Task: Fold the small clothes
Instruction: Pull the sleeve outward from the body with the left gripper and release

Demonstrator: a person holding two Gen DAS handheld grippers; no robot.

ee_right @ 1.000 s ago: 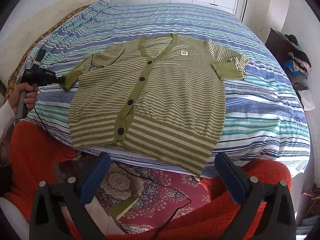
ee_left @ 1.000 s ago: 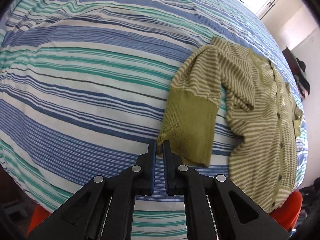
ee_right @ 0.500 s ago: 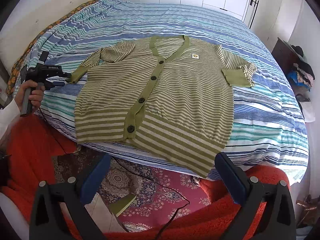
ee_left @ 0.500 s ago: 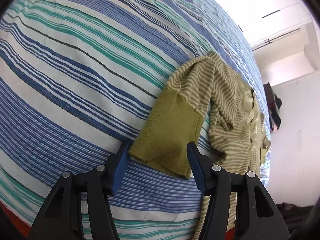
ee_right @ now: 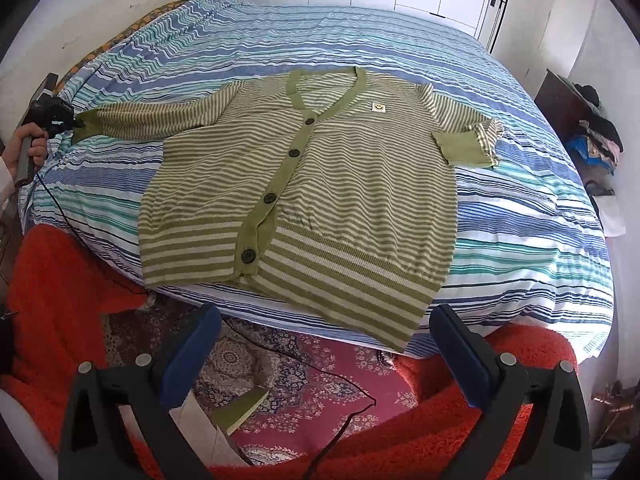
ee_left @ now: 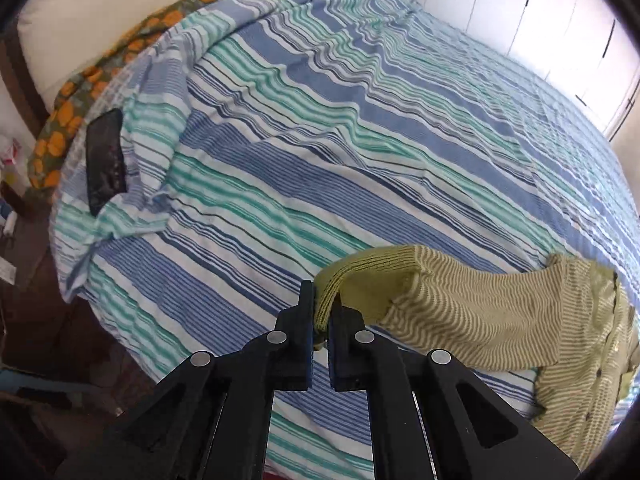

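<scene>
Off the striped bed's (ee_right: 280,36) left edge, your left gripper (ee_left: 320,316), re-clamped on the green-and-cream striped knit cardigan's (ee_right: 320,184) solid-green cuff (ee_left: 360,280), has pulled the sleeve out straight for folding; your right gripper (ee_right: 320,350) hangs wide, empty.

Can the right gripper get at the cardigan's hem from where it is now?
Probably yes. The right gripper is open and empty, and the hem lies on the bed edge just ahead of it, with nothing between. The left gripper is off at the cuff.
</scene>
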